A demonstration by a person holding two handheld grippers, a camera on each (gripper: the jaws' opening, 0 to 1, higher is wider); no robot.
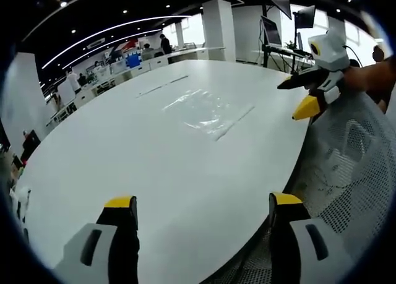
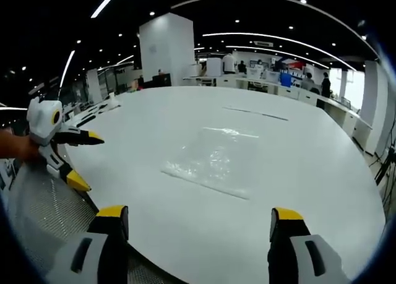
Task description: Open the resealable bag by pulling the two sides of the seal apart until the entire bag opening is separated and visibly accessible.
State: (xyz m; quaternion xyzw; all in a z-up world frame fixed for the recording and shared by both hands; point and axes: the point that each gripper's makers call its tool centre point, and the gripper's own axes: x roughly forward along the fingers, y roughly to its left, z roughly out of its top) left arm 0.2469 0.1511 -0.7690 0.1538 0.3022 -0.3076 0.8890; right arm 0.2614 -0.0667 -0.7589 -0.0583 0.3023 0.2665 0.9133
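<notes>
A clear resealable bag [image 1: 207, 111] lies flat on the big white table [image 1: 124, 154], with its seal strip along the edge nearer the table's rim. My left gripper [image 1: 203, 203] is open, well short of the bag, with nothing between its jaws. My right gripper [image 1: 298, 96] comes in from the right, also open, hovering beside the table's rim close to the bag. In the right gripper view the bag [image 2: 213, 160] lies a short way ahead of my open right gripper [image 2: 198, 214], and my left gripper [image 2: 86, 160] hangs open at the left over the table [image 2: 309, 172] edge.
A grey mesh chair back [image 1: 346, 166] stands against the table's rim, seen again as the chair [image 2: 37, 216]. Monitors on stands [image 1: 272, 30] rise beyond the table. A white column [image 2: 164, 49], desks and several people are far behind.
</notes>
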